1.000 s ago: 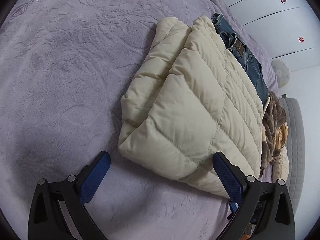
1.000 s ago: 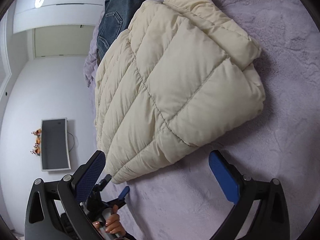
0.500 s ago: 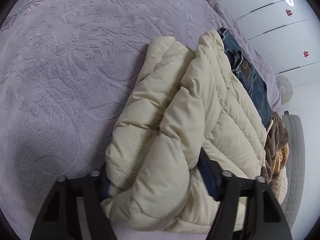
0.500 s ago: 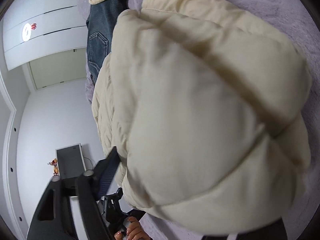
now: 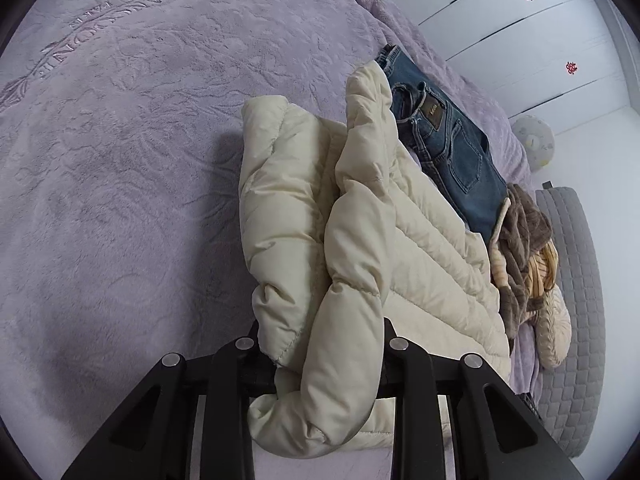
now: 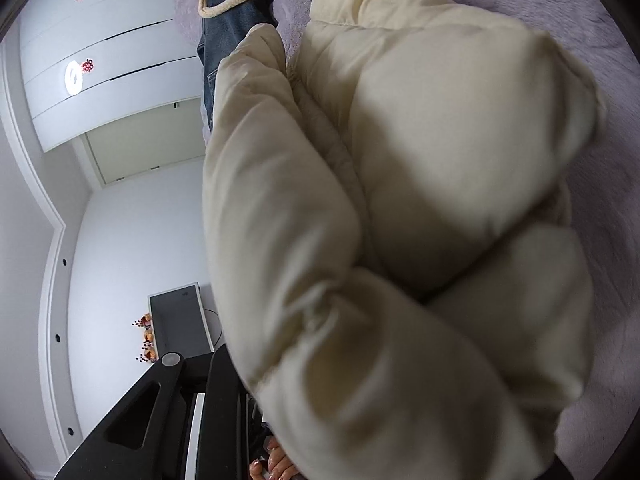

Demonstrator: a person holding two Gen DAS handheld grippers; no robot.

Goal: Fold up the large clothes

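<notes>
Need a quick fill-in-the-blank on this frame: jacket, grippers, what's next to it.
1. The left gripper is shut on the cream ____.
2. Beside the jacket lie blue ____.
3. Everything rests on a ____-coloured blanket.
4. In the right wrist view, the jacket hides the right gripper's ____.

Missing words: jacket; jeans; purple; fingertips

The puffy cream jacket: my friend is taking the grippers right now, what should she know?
Left gripper: shut on the near edge of the cream puffer jacket, lifting it.
Right gripper: the jacket bulges over it; it looks clamped too, but the far finger is hidden.
The jacket sits bunched on the purple blanket, beside the jeans.
Done: both near edges look gripped. Left: probably carry them over to finish the fold, then flatten.
</notes>
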